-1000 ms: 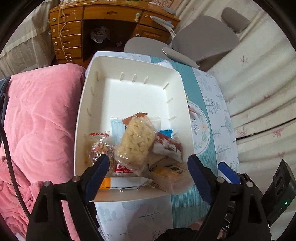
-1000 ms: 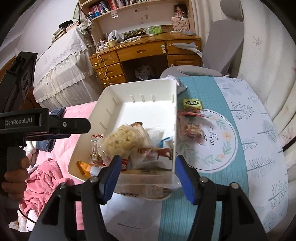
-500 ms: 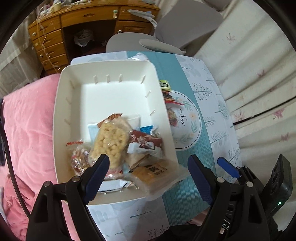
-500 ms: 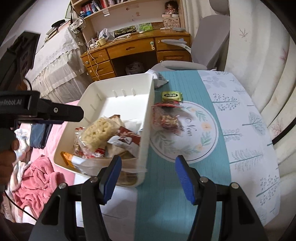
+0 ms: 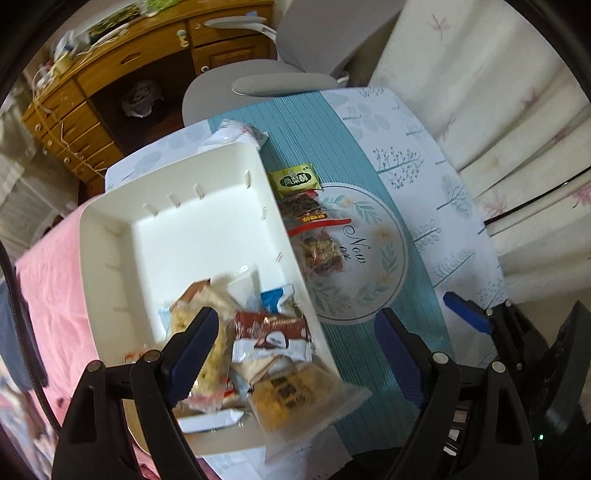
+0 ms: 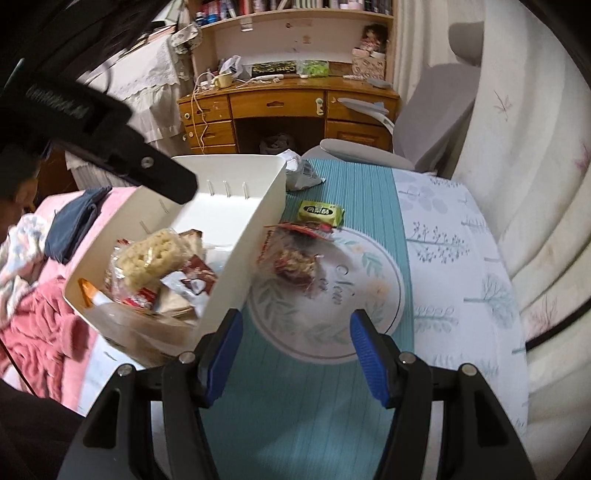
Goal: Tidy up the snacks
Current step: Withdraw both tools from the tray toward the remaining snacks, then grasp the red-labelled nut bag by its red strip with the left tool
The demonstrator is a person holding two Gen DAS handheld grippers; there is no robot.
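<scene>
Two grippers have swung rightward since the earlier frames, off the white bin (image 5: 155,236) toward the worktop (image 6: 436,236). My left gripper (image 5: 295,343) is wide open, empty, above the bin's heaped snacks. My right gripper (image 6: 295,345) is equally wide, holding nothing. Ahead of it lie the red clear packet (image 6: 295,258) and, beyond, the green packet (image 6: 320,212), both beside the bin.

The left claw (image 5: 293,347) hides part of the puffed-rice packet (image 5: 210,354); the white bin (image 6: 255,236) wall conceals snacks behind it; the books (image 6: 236,5) are cut off
</scene>
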